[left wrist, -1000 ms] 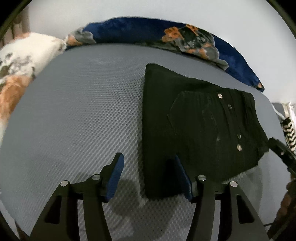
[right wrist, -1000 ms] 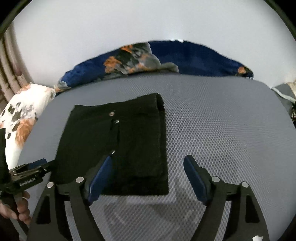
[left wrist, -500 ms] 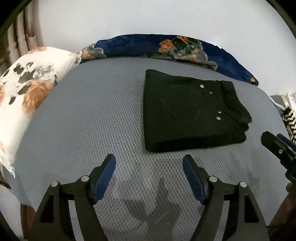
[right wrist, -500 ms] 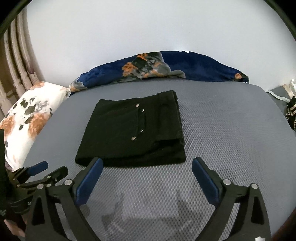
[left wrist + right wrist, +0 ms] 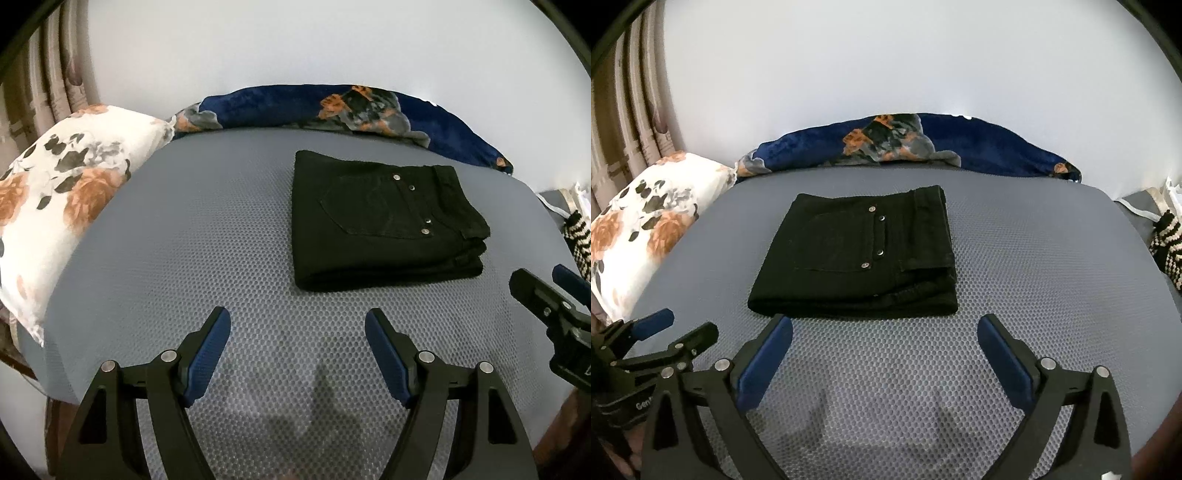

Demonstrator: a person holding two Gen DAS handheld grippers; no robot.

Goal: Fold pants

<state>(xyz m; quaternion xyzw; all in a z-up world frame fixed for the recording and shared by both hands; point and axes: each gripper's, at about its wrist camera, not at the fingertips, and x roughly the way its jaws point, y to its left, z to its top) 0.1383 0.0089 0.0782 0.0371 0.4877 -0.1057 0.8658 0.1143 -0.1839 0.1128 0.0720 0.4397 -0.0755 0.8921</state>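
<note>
- The pants [image 5: 857, 254] are lying folded into a thick black rectangle on the grey mat [image 5: 1015, 266], at about 12 o'clock from both grippers and well apart from either.
- The left gripper [image 5: 297, 332] is hanging with its jaws spread and nothing between them, only mat showing in the gap.
- The right gripper [image 5: 884, 334] is opening its jaws, already very wide, with nothing between them; the pants' near edge is sitting just beyond its tips at 11 o'clock.
- Judging from the neat stack, the folding is looking finished, and the step in hand is clearing away.
- To do that well, I would be keeping both sets of pads high and off the cloth, so that no corner is being dragged or a layer flipped open.
- The layers at the pants' 3 o'clock edge are looking slightly uneven; whether they are needing a tidy is hard to say.
- The legs are hidden inside the fold.
- A striped thing [image 5: 1167, 247] at 3 o'clock is being cut off by the frame.
</note>
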